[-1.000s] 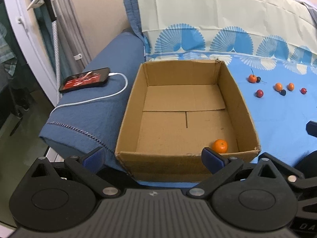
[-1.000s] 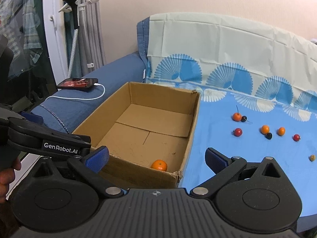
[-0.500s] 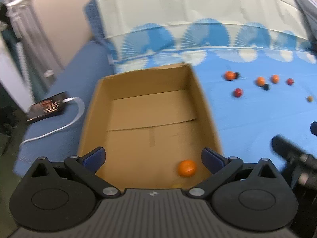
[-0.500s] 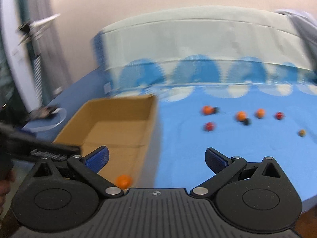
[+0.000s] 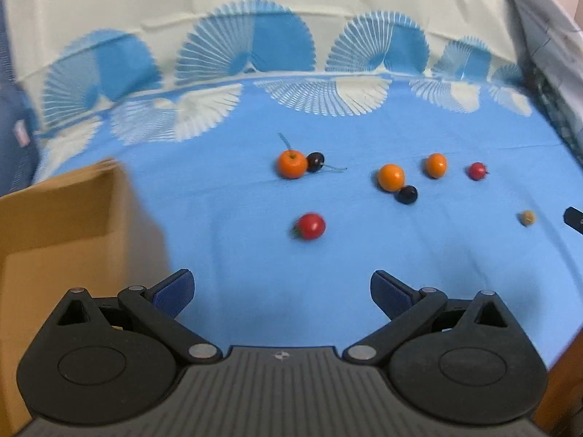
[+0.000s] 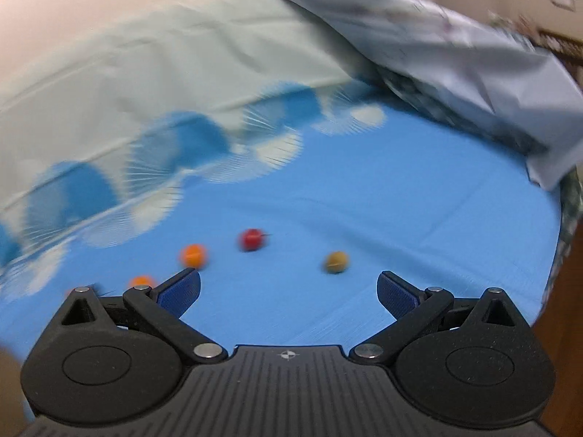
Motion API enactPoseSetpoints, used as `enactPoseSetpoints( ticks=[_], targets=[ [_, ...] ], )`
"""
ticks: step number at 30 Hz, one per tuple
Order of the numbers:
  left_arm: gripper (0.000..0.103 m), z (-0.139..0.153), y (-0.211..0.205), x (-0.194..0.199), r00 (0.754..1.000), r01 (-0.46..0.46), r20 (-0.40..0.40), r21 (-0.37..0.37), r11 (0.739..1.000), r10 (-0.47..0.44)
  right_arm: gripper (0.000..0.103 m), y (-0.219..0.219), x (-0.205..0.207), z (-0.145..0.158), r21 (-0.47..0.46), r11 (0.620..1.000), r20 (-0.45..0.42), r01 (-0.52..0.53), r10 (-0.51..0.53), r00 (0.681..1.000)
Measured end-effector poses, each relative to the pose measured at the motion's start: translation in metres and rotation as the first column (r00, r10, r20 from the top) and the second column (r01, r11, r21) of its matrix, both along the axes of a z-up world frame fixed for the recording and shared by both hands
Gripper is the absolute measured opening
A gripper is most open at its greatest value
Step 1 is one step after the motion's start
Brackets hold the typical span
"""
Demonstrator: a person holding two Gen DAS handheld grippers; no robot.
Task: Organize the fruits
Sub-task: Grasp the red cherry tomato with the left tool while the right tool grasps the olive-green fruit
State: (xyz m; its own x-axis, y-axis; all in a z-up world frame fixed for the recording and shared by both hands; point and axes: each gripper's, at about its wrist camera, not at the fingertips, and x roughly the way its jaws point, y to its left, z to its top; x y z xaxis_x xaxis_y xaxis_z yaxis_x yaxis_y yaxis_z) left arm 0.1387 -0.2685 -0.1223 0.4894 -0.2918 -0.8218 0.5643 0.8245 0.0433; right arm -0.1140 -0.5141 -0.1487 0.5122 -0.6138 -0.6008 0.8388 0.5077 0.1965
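Left gripper [image 5: 282, 289] wide open, empty; red fruit [image 5: 311, 226] just ahead, cardboard box [image 5: 62, 225] to its left. Right gripper [image 6: 288, 291] wide open, empty; olive-brown fruit [image 6: 335, 262] slightly right ahead.

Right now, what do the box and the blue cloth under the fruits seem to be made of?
The box looks like plain brown cardboard: matte tan walls with a thin raw top edge. The blue cloth looks like woven fabric, probably cotton or similar: matte, printed with white and blue fan shapes, with soft creases. Blur hides finer texture.
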Motion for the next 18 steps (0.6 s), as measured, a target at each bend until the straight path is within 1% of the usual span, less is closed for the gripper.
enactPoseSetpoints(
  ticks=[2,4,5,8,10,11,12,13,15,18],
  targets=[
    [0.103,-0.019,-0.021,0.015,1.0,0.004,0.021,0.012,1.0,-0.004,0.102,-0.029,0.012,-0.022,0.024,1.0,-0.013,0.01,-0.01,1.0],
    [0.103,-0.04,-0.043,0.029,0.999,0.017,0.048,0.014,1.0,-0.017,0.102,-0.052,0.028,-0.045,0.017,1.0,-0.048,0.014,-0.014,0.999],
    [0.103,-0.05,-0.052,0.036,0.998,0.018,0.053,0.029,0.999,-0.019,0.102,-0.062,0.034,-0.056,0.015,1.0,-0.067,0.019,-0.018,0.998],
    [0.103,-0.08,-0.071,0.058,0.999,0.023,0.028,0.069,0.997,-0.025,0.102,-0.086,0.053,-0.086,0.022,0.999,-0.09,0.029,-0.027,0.996],
    [0.103,-0.102,-0.078,0.067,0.999,-0.001,0.041,0.107,0.994,-0.003,0.102,-0.094,0.062,-0.107,0.029,0.999,-0.13,0.037,-0.033,0.991],
    [0.103,-0.11,-0.08,0.068,0.998,-0.028,0.057,0.131,0.991,0.021,0.102,-0.095,0.066,-0.114,-0.01,0.999,-0.154,0.033,-0.034,0.988],
    [0.103,-0.117,-0.08,0.069,0.996,-0.055,0.072,0.128,0.99,0.046,0.102,-0.084,0.07,-0.118,-0.09,0.996,-0.181,0.012,-0.028,0.983],
    [0.103,-0.119,-0.075,0.065,0.992,-0.083,0.097,0.072,0.994,0.076,0.102,-0.082,0.072,-0.121,-0.11,0.994,-0.186,0.012,-0.033,0.982],
    [0.103,-0.123,-0.073,0.065,0.988,-0.125,0.094,0.045,0.991,0.12,0.102,-0.085,0.069,-0.121,-0.083,0.996,-0.16,0.025,-0.038,0.986],
    [0.103,-0.124,-0.07,0.072,0.99,-0.125,0.068,0.026,0.992,0.123,0.102,-0.084,0.069,-0.123,-0.088,0.996,-0.161,0.025,-0.039,0.986]
  ],
)
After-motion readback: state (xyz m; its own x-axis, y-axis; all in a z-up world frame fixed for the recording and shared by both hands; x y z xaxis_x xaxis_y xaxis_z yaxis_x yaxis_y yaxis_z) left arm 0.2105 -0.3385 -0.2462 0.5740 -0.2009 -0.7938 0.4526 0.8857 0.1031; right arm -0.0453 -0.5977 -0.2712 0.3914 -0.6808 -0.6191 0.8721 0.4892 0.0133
